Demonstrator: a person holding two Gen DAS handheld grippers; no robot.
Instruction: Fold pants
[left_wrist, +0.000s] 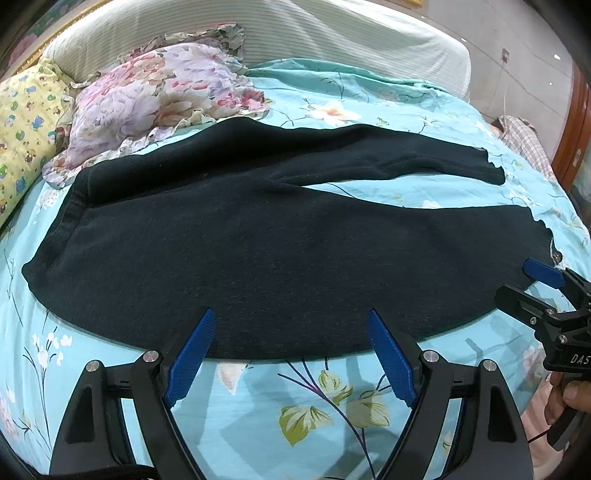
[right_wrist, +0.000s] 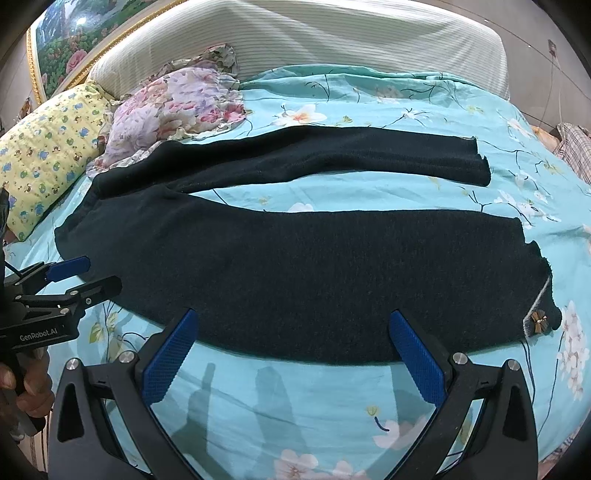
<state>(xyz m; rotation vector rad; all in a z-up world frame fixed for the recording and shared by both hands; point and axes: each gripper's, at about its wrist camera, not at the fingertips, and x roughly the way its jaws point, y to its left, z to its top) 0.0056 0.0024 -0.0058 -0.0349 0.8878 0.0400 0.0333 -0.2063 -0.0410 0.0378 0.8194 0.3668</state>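
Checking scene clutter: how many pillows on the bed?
2. A yellow cartoon-print pillow lies at the far left edge; a floral ruffled pillow sits beside it, just behind the pants' waistband. More may be out of frame.

Turquoise floral bedspread (left_wrist: 332, 424); striped pale headboard (right_wrist: 332, 40); gilt-framed flower painting (right_wrist: 70, 51); tiled wall (left_wrist: 517, 48).

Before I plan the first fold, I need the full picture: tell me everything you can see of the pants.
The pants are dark, of a thick knit-looking fabric, and lie flat and unfolded on the turquoise floral bedspread. Waistband left, legs spread apart to the right. The near cuff bears a small ornament. The far side touches a floral pillow. Both claws are open, gripping nothing.
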